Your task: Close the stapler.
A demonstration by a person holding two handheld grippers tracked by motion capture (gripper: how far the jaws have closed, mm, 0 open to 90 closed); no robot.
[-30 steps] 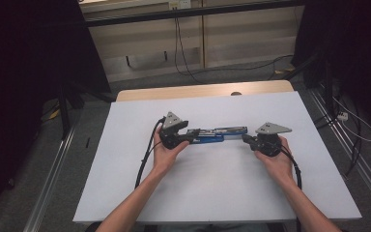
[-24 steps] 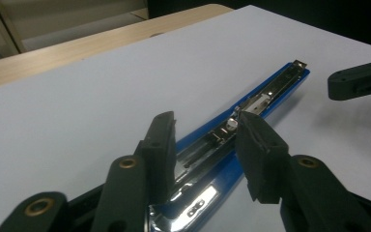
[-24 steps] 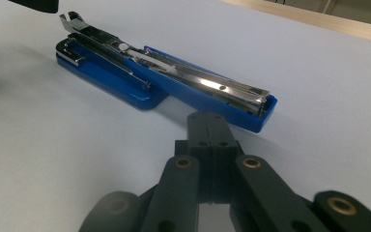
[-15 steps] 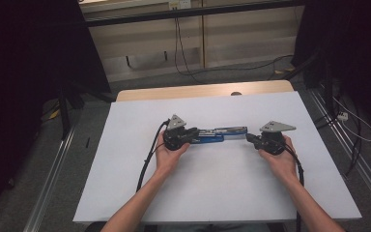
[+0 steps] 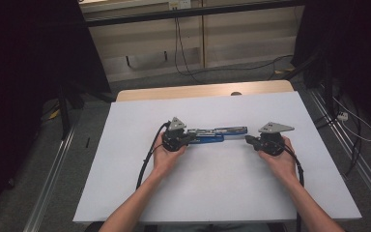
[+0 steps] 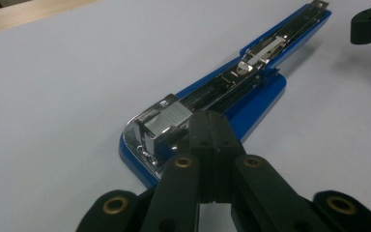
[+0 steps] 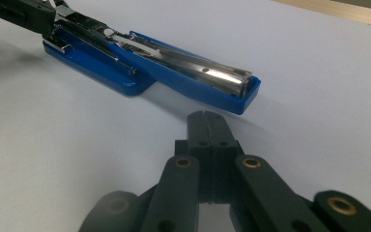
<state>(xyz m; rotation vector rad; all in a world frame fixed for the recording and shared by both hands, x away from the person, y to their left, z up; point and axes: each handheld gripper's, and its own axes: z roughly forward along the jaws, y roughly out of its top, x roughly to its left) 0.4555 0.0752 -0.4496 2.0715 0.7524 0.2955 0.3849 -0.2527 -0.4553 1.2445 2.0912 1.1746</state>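
Stapler (image 5: 211, 136), blue and hinged fully open, lies flat mid-surface (image 5: 222, 193) between both grippers. Left gripper (image 6: 207, 126), jaws just clenched empty, touches its staple-loaded end; right gripper (image 7: 207, 126), jaws clenched empty, waits just beside the other end. Risk: an off-centre push may slide or pivot the stapler and spill staples.

Both forearms reach in from the near edge, well apart. The left hand-held gripper (image 5: 189, 138) points right, its jaws just closed together, seemingly with nothing between them. The right hand-held gripper (image 5: 249, 140) points left, jaws pressed together.
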